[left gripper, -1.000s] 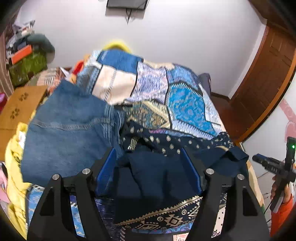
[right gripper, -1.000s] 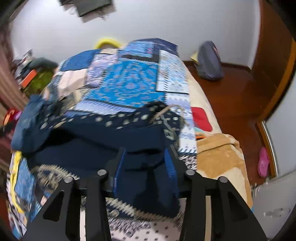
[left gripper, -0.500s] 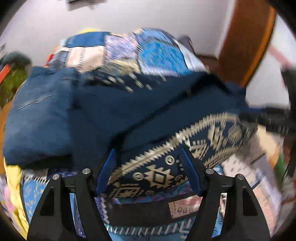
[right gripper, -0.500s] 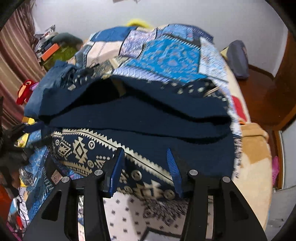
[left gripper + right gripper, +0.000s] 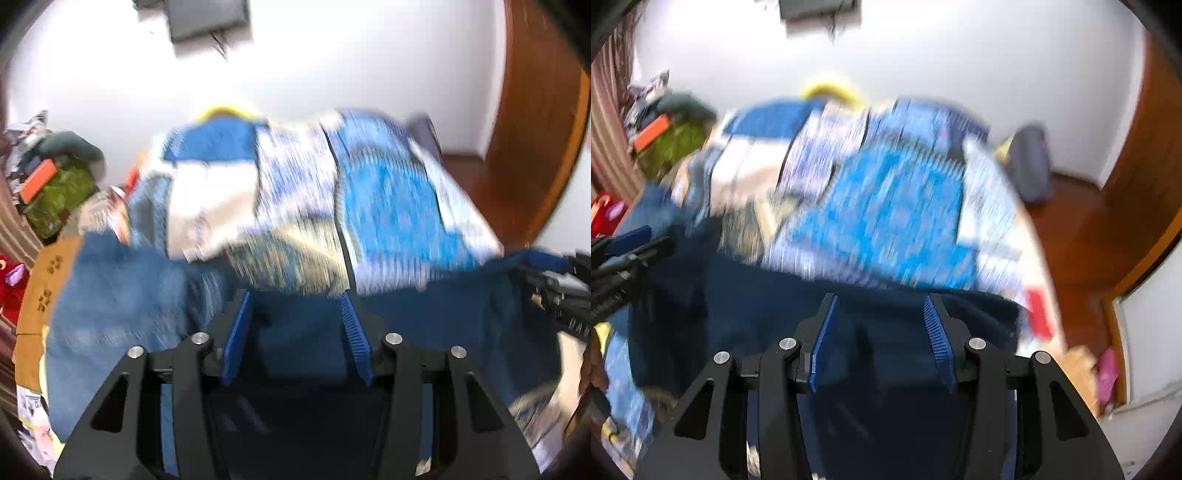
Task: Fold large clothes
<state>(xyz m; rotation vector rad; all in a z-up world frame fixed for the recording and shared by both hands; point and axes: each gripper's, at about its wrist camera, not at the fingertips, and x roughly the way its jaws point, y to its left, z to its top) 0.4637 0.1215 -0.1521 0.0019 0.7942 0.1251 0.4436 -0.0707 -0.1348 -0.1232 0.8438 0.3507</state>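
A large dark navy garment [image 5: 436, 317] with a patterned border is stretched between my two grippers above the bed. Its edge runs between the blue pads of my left gripper [image 5: 295, 306], which grips it. The same navy cloth [image 5: 757, 295] fills the space between the pads of my right gripper [image 5: 879, 310], which also grips it. The right gripper shows at the right edge of the left wrist view [image 5: 561, 291], and the left gripper at the left edge of the right wrist view [image 5: 624, 262]. Both views are motion-blurred.
A blue patchwork bedspread [image 5: 388, 206] covers the bed. A pair of blue jeans [image 5: 114, 295] lies at its left side. Clutter and boxes [image 5: 55, 195] stand at the left. A grey bag [image 5: 1032, 166] sits on the wooden floor, and a wooden door [image 5: 535, 122] is at the right.
Both grippers have lifted and pulled the navy garment up and taut. Its patterned border has dropped out of sight below, and the views now tilt up toward the far wall.
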